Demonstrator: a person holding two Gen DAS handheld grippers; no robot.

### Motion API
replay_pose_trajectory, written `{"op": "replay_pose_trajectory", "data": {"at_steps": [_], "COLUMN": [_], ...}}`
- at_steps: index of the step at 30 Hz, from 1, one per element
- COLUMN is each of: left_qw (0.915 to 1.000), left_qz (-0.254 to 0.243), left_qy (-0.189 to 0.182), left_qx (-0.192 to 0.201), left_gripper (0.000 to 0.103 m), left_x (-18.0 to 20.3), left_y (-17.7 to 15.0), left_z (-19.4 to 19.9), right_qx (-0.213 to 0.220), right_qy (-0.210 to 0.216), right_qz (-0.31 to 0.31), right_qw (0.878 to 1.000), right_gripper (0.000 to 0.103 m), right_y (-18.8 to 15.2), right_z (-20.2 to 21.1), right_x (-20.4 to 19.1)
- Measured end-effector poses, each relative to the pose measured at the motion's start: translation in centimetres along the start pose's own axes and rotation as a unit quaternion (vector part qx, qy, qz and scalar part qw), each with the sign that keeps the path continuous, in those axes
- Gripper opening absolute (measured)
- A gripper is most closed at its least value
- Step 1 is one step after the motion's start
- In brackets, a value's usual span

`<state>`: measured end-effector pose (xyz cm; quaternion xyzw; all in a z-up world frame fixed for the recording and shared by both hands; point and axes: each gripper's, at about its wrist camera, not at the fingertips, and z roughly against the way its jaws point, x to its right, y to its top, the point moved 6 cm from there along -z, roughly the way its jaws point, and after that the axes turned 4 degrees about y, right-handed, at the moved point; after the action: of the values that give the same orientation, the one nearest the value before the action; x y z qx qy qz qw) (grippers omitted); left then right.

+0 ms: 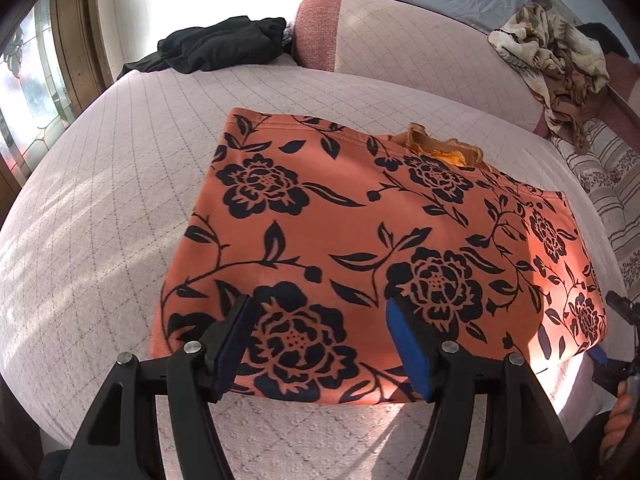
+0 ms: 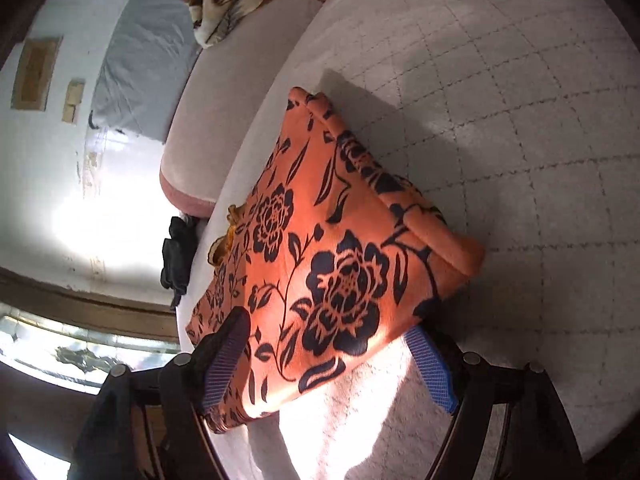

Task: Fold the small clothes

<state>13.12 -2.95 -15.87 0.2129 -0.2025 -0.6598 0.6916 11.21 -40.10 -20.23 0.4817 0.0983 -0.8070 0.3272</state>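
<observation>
Both the left gripper [image 1: 320,344] and the right gripper [image 2: 332,364] gape wide, empty, over the folded floral garment [image 1: 360,240]; black clothes [image 1: 216,46] lie at eleven o'clock, a patterned heap [image 1: 556,60] at two.

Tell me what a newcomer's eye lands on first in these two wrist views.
The orange garment with black flowers grabs the eye first, lying folded flat in the middle of the pale quilted bed cover, partly in a bright patch of sun. Next come the two open grippers: the left gripper and the right gripper, each poised over the garment's near edge. Farther back, a dark heap of clothes lies at the bed's far side.
</observation>
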Motion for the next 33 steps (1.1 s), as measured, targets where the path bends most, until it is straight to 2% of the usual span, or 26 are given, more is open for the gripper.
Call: {"op": "replay_pose_trajectory", "data": {"at_steps": [2, 3, 4, 5, 6, 7, 9, 11, 12, 13, 14, 15, 16, 17, 19, 20, 22, 24, 26, 31, 32, 33], "left_qw": [0.9999, 0.9997, 0.9994, 0.9989, 0.9984, 0.9979, 0.9979, 0.9975, 0.9978, 0.9981, 0.9974, 0.9955, 0.9943, 0.9933, 0.9938, 0.9943, 0.9951, 0.9951, 0.9948, 0.9952, 0.9952, 0.9952], "left_qz": [-0.015, -0.023, -0.034, -0.045, -0.055, -0.062, -0.056, -0.045, -0.045, -0.050, -0.066, -0.084, -0.094, -0.100, -0.096, -0.093, -0.087, -0.085, -0.086, -0.083, -0.083, -0.083], "left_qy": [-0.001, 0.000, 0.002, 0.009, 0.015, 0.018, 0.013, 0.017, 0.020, 0.023, 0.030, 0.043, 0.048, 0.053, 0.051, 0.048, 0.041, 0.041, 0.045, 0.039, 0.039, 0.039], "left_qx": [-0.002, -0.003, -0.002, -0.002, -0.001, 0.003, 0.031, 0.051, 0.045, 0.028, 0.003, -0.007, 0.013, 0.022, 0.021, 0.021, 0.023, 0.029, 0.033, 0.033, 0.034, 0.035], "left_gripper": [0.069, 0.069, 0.069, 0.069, 0.069, 0.069, 0.069, 0.070, 0.074, 0.075, 0.075, 0.076, 0.077, 0.078, 0.078, 0.078, 0.079, 0.079, 0.080, 0.080, 0.081, 0.081], "left_x": [1.4, 2.1, 2.7, 3.2, 3.7, 4.0, 3.9, 3.8, 3.9, 4.2, 4.5, 4.8, 4.9, 5.0, 5.0, 4.9, 4.7, 4.7, 4.7, 4.8, 4.8, 4.8], "left_y": [0.0, 0.0, 0.0, 0.0, 0.1, 0.2, 0.9, 1.4, 1.4, 1.2, 0.7, 0.2, 0.2, 0.2, 0.3, 0.4, 0.4, 0.4, 0.3, 0.4, 0.4, 0.3], "left_z": [-0.6, -0.9, -1.3, -1.5, -1.5, -1.3, -0.2, 0.4, -0.1, -1.0, -2.4, -3.4, -3.3, -3.1, -3.2, -3.2, -3.3, -3.2, -3.2, -3.3, -3.3, -3.3], "right_qx": [0.020, 0.026, 0.029, 0.027, 0.017, 0.017, 0.035, 0.055, 0.053, 0.039, 0.007, -0.008, -0.001, 0.001, 0.029, 0.048, 0.065, 0.041, 0.004, -0.064, -0.080, -0.091], "right_qy": [0.007, 0.007, 0.001, -0.004, -0.014, -0.012, -0.016, -0.032, -0.047, -0.070, -0.089, -0.058, -0.028, -0.029, -0.045, -0.050, -0.057, -0.036, -0.014, -0.069, -0.073, -0.076], "right_qz": [-0.024, -0.028, -0.020, -0.012, -0.017, -0.023, 0.033, 0.086, 0.099, 0.101, 0.082, 0.041, 0.021, 0.023, 0.047, 0.061, 0.089, 0.108, 0.127, 0.180, 0.176, 0.172], "right_qw": [0.999, 0.999, 0.999, 1.000, 1.000, 1.000, 0.999, 0.994, 0.993, 0.992, 0.993, 0.997, 0.999, 0.999, 0.997, 0.996, 0.992, 0.993, 0.992, 0.979, 0.978, 0.978], "right_gripper": [0.081, 0.079, 0.072, 0.039, 0.013, 0.013, 0.010, 0.009, 0.010, 0.010, 0.015, 0.016, 0.017, 0.027, 0.058, 0.078, 0.079, 0.079, 0.079, 0.077, 0.075, 0.061], "right_y": [1.2, 1.6, 1.9, 2.2, 2.4, 2.5, 2.5, 2.0, 2.0, 1.9, 1.6, 1.3, 1.6, 1.9, 2.7, 3.3, 5.1, 7.3, 9.4, 13.9, 14.5, 14.9], "right_z": [-0.2, -0.3, -0.4, -0.8, -1.2, -1.3, -0.2, 1.3, 1.2, 0.5, -0.7, -1.0, -0.1, 0.8, 3.4, 4.8, 6.3, 5.5, 3.0, -6.2, -7.8, -9.1], "right_x": [0.3, 0.2, 0.0, 0.0, 0.4, 0.5, -1.7, -3.5, -3.3, -2.1, -0.2, 1.2, 1.5, 1.4, 0.8, 0.5, -0.1, -1.1, -2.2, -3.9, -3.8, -3.8]}}
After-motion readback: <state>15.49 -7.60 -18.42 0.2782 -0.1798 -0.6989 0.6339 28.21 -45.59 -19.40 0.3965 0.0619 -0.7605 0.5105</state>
